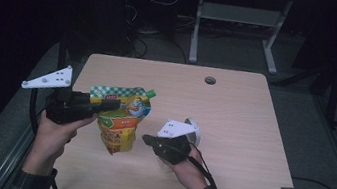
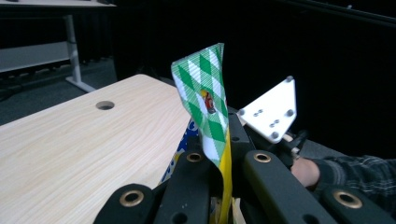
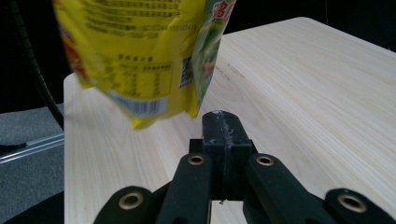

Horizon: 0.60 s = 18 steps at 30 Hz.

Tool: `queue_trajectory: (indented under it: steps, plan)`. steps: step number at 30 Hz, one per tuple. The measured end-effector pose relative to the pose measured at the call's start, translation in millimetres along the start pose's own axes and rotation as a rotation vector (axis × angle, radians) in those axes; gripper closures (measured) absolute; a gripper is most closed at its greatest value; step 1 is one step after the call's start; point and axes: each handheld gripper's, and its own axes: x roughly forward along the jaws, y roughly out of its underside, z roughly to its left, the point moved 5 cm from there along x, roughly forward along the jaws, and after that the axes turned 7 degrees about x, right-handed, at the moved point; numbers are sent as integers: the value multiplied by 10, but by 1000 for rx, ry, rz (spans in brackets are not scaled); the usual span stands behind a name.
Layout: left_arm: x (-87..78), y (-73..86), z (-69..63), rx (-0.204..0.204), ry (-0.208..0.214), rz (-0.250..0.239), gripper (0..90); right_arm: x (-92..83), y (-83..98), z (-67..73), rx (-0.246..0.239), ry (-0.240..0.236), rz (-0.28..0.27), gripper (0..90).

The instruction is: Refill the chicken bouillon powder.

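Pouch held above the table (image 1: pixel 234 114)
The yellow pouch (image 1: pixel 120 117) was gripped at its top by the left claw (image 1: pixel 113 103); the right claw (image 1: pixel 145 139), closed and empty, was kept just beside its lower edge.

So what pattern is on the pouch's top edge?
Green-and-white check on the pouch, clearest in the left gripper view.
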Motion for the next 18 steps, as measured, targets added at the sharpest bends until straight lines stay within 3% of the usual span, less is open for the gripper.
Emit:
queue_trajectory:
  steps: [9,18]
  plan:
    - [76,-68,-102,12,39,-2,900,52,-47,1,2,-6,-9,899]
    - [180,-118,-144,18,49,6,900,81,-44,40,-2,-21,-20,899]
